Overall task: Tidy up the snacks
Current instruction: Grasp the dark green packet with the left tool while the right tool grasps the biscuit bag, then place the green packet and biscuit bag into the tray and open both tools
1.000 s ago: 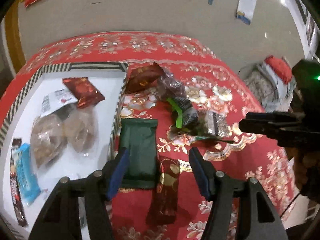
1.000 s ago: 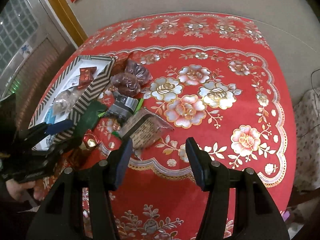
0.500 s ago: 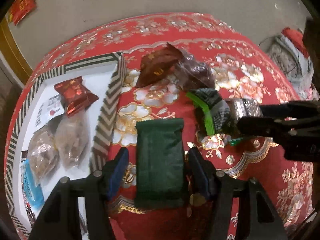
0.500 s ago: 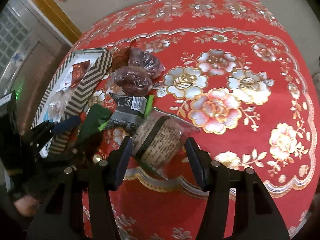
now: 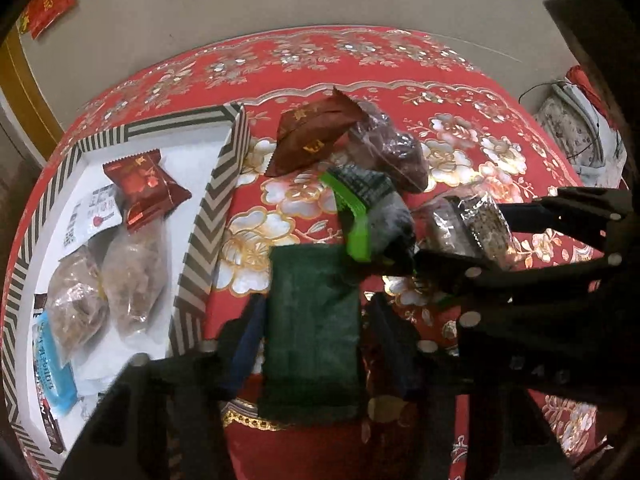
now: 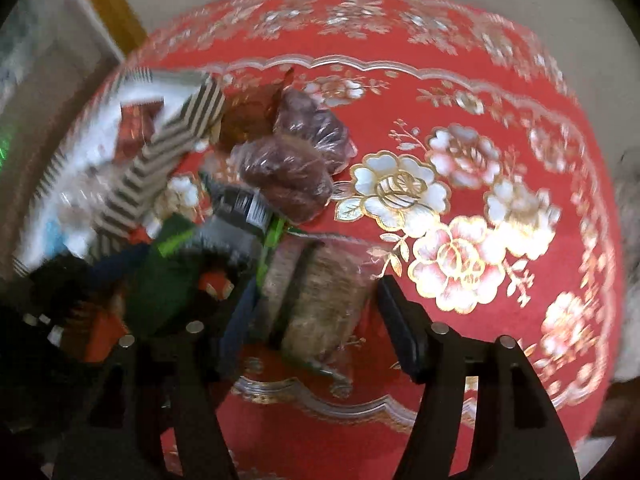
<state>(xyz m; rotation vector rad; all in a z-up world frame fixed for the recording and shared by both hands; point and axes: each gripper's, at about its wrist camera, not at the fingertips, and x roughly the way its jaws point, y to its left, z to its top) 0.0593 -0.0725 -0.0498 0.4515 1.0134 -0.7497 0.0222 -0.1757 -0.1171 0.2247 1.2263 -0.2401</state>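
Both grippers set over snack packets on a red floral tablecloth, beside a striped tray.

The dark green packet (image 5: 314, 328) lies flat on the tablecloth (image 5: 400, 64), just right of the striped tray (image 5: 208, 220), and sits between the blue pads of the left gripper (image 5: 316, 344); its jaws have just been closing and now stand narrow, the pads against the packet's two long edges. To the right, the clear-wrapped seeded bar (image 6: 320, 296) lies between the fingers of the right gripper (image 6: 312, 320), whose jaws have just been opening; the left pad is close to the wrapper and the right pad stands apart from it, though blur hides any contact. Beyond lie a grey-and-green packet (image 5: 368, 208), a brown packet (image 5: 316, 136) and clear-wrapped dark sweets (image 6: 296, 156). The tray holds a red packet (image 5: 146, 188), two clear bags (image 5: 108, 288) and a blue bar (image 5: 54, 368).
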